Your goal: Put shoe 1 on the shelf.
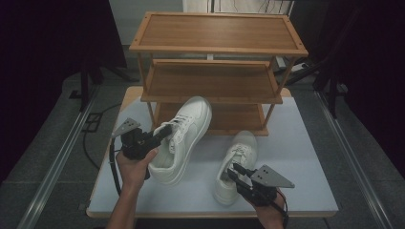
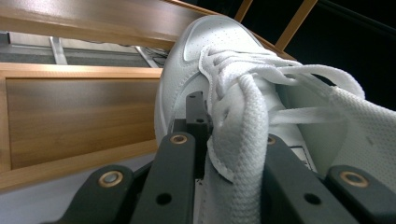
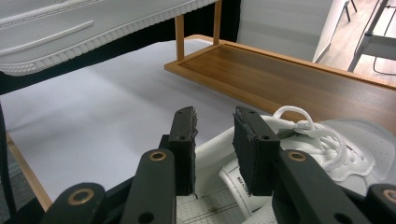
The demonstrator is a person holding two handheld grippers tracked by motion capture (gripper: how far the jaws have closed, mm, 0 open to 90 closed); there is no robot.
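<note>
Your left gripper has its fingers clamped on the tongue of the white leather sneaker, lifted above the desk's left half. Tilt its toe toward the wooden rack's bottom shelf. Your right gripper fingers stand open over the second white sneaker near the front edge.

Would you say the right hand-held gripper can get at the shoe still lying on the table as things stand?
Probably yes. The right hand-held gripper sits open right at the collar of the shoe on the table, nothing between them; the lifted shoe, held by the left hand-held gripper, hangs off to the side.
</note>
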